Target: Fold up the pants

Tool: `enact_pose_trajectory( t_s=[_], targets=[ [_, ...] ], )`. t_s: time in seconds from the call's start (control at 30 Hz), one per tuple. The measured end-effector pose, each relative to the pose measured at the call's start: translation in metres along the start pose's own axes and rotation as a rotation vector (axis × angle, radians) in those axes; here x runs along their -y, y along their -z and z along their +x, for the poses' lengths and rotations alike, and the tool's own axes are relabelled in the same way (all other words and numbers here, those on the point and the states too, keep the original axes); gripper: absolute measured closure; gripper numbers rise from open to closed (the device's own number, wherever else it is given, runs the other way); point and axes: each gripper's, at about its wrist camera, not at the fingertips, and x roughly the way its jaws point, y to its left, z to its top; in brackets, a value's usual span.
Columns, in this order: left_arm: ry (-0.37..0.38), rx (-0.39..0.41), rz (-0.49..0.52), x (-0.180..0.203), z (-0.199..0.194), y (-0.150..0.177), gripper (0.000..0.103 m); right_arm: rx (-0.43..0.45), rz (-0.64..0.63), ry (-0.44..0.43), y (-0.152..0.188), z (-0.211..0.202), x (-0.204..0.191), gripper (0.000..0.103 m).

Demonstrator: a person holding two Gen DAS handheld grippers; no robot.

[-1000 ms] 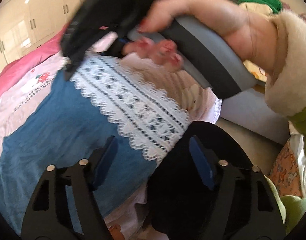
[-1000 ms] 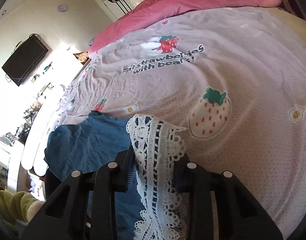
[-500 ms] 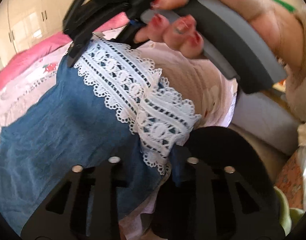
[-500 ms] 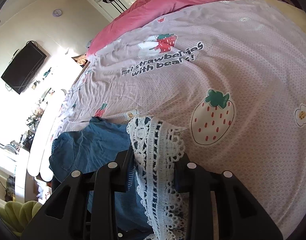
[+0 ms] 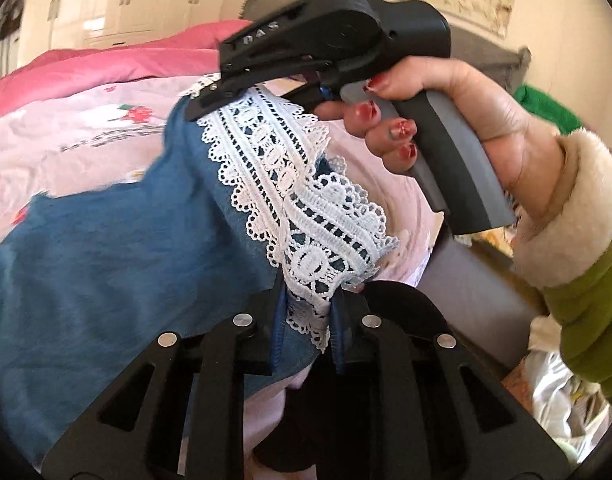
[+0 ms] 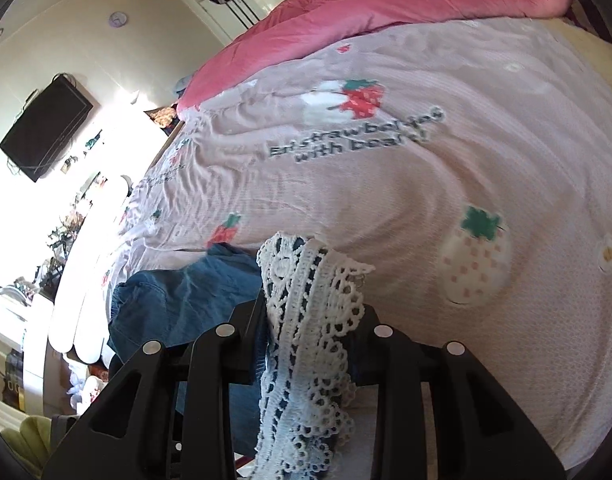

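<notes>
The blue denim pants (image 5: 106,264) with a white lace hem (image 5: 306,216) lie on the pink strawberry bedsheet (image 5: 66,136). My left gripper (image 5: 306,320) is shut on the near end of the lace hem. My right gripper (image 6: 310,320) is shut on the far end of the same lace hem (image 6: 306,320) and holds it above the bed; its black body also shows in the left wrist view (image 5: 326,36), held by a hand. The rest of the pants (image 6: 178,300) trails down to the left in the right wrist view.
A rolled pink duvet (image 6: 386,12) lies across the far side of the bedsheet (image 6: 426,184). A wall TV (image 6: 46,128) and a cluttered dresser (image 6: 66,224) stand left. A grey bed frame (image 5: 478,292) and green clothes (image 5: 546,108) are at right.
My left gripper has closed from open onto the lace hem. Both grippers have lifted the hem, and the right gripper has swung up and away over the bed.
</notes>
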Motion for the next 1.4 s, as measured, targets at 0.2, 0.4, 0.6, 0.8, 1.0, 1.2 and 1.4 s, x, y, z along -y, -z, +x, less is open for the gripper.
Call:
enact_pose_trajectory(
  t_s=[0.2, 0.4, 0.6, 0.8, 1.0, 1.2, 1.4],
  targets=[
    [-0.034, 0.016, -0.097, -0.037, -0.031, 0.015, 0.092, -0.073, -0.051, 0.048, -0.01, 0.04, -0.053, 0.075],
    [-0.057, 0.023, -0.184, -0.068, -0.059, 0.038, 0.092, -0.157, -0.119, 0.1, -0.007, 0.093, -0.102, 0.075],
    [-0.051, 0.009, -0.261, -0.09, -0.066, 0.056, 0.092, -0.219, -0.13, 0.178, -0.002, 0.138, -0.12, 0.075],
    [-0.038, 0.012, -0.294, -0.098, -0.074, 0.057, 0.09, -0.225, -0.114, 0.188, -0.003, 0.149, -0.124, 0.071],
    [-0.045, -0.004, -0.311, -0.097, -0.072, 0.06, 0.087, -0.163, -0.176, 0.098, -0.007, 0.133, -0.143, 0.047],
    [-0.06, -0.011, -0.316, -0.097, -0.074, 0.063, 0.086, -0.091, -0.209, 0.046, -0.012, 0.103, -0.145, 0.041],
    [-0.07, 0.006, -0.355, -0.107, -0.089, 0.067, 0.074, -0.143, -0.222, 0.022, 0.005, 0.098, -0.133, 0.041]
  ],
)
